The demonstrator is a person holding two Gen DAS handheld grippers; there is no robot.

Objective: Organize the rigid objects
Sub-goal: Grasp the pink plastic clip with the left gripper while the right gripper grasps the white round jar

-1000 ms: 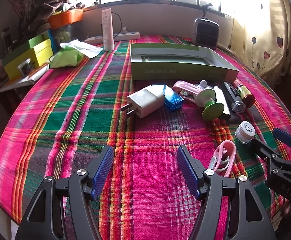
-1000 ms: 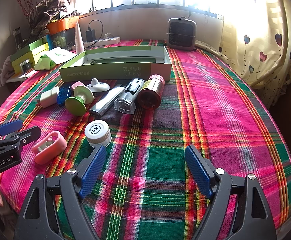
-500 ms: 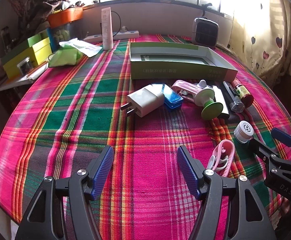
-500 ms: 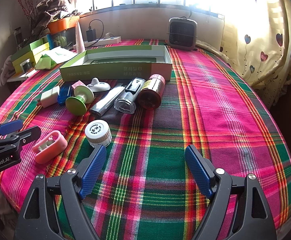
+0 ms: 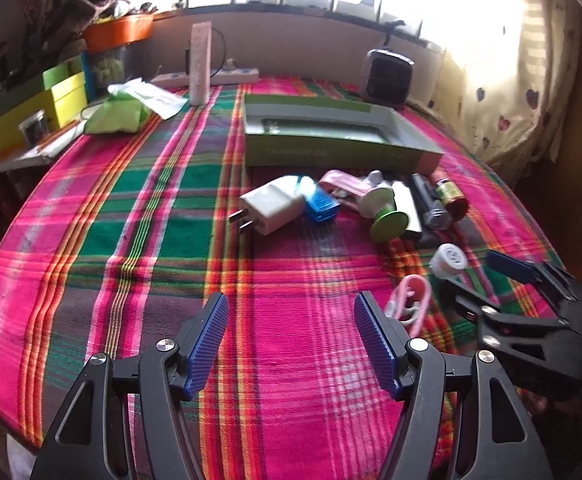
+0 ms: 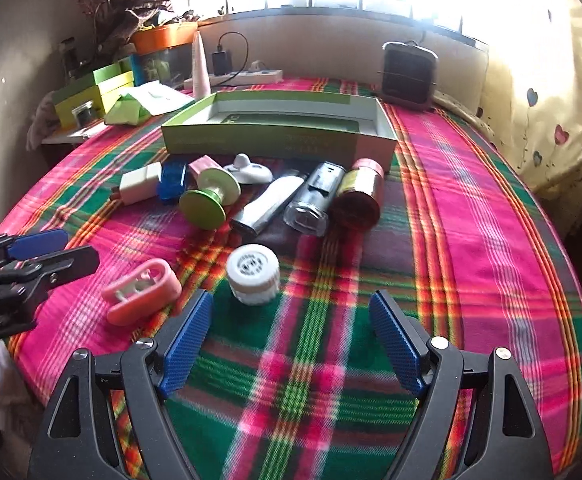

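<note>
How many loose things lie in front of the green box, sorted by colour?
White: 3, charger, jar, knob piece
Pink: 2, clip, pink block
Blue: 1, blue case
Green: 1, spool
Silver or clear: 2, silver tube, clear case
Red-brown: 1, bottle
Total: 10

One green box (image 6: 279,142); one white charger (image 6: 139,188); one blue case (image 6: 173,181); one green-ended spool (image 6: 211,196); one pink clip (image 6: 143,290); one white cap (image 6: 253,274); one red-lidded jar (image 6: 359,196); two grippers, left (image 5: 291,344), right (image 6: 291,336).
</note>
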